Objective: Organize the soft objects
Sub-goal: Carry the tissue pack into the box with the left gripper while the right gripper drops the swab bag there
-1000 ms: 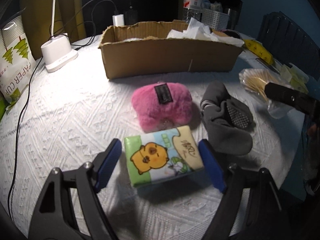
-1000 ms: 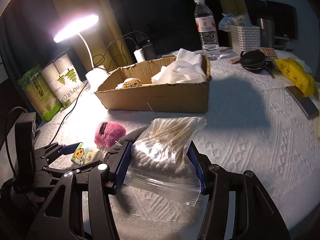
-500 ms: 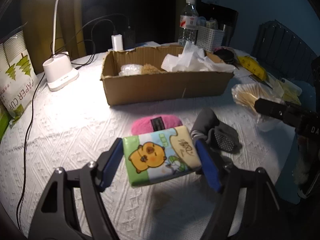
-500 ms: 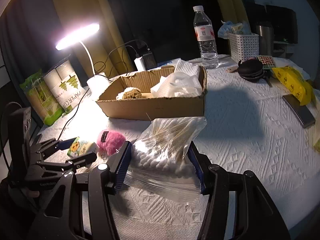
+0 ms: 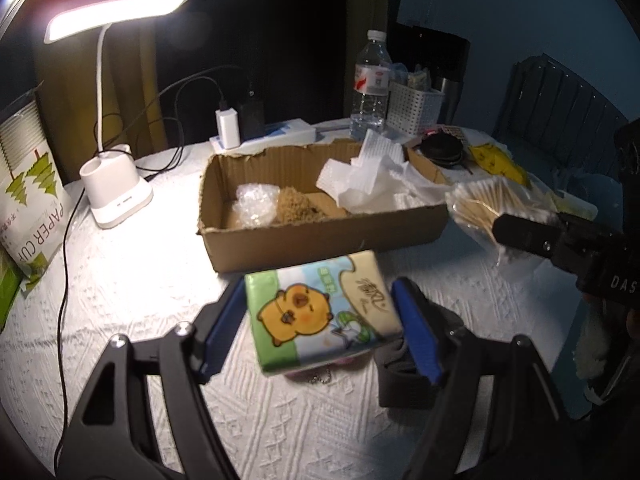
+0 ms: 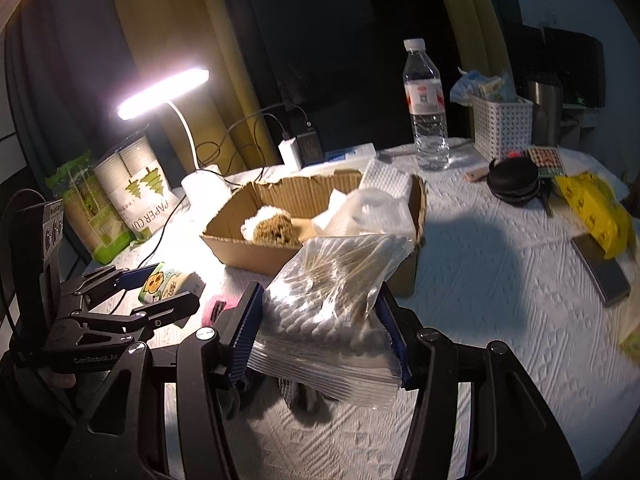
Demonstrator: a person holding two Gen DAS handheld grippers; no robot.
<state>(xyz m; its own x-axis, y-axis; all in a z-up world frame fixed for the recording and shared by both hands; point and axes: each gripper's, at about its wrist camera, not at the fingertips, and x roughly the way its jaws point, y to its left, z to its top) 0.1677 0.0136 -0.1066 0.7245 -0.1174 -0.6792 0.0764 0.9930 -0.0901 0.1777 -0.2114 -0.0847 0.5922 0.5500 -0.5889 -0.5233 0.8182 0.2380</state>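
Note:
My left gripper (image 5: 320, 330) is shut on a green tissue pack with a cartoon capybara (image 5: 322, 308), held in the air in front of the cardboard box (image 5: 320, 240). In the right wrist view that pack (image 6: 168, 282) shows at the left. My right gripper (image 6: 320, 332) is shut on a clear bag of cotton swabs (image 6: 336, 300), lifted near the box's (image 6: 256, 254) right corner. The box holds white tissue paper (image 5: 372, 176), a bubble-wrap piece (image 5: 256, 204) and a brown fuzzy item (image 5: 294, 208). A pink plush (image 6: 218, 308) and a grey sock (image 5: 404, 380) lie below, mostly hidden.
A lit desk lamp (image 5: 116, 196) stands at the left with a paper-cup sleeve (image 5: 28, 200) and cables. Behind the box are a charger (image 5: 228, 128), a water bottle (image 5: 372, 84), a white basket (image 5: 414, 110), a black case (image 6: 514, 180) and a yellow bag (image 6: 592, 208).
Both grippers have risen off the table with their loads. The tissue pack now hangs above the pink plush and covers it, and the box interior has come into view.

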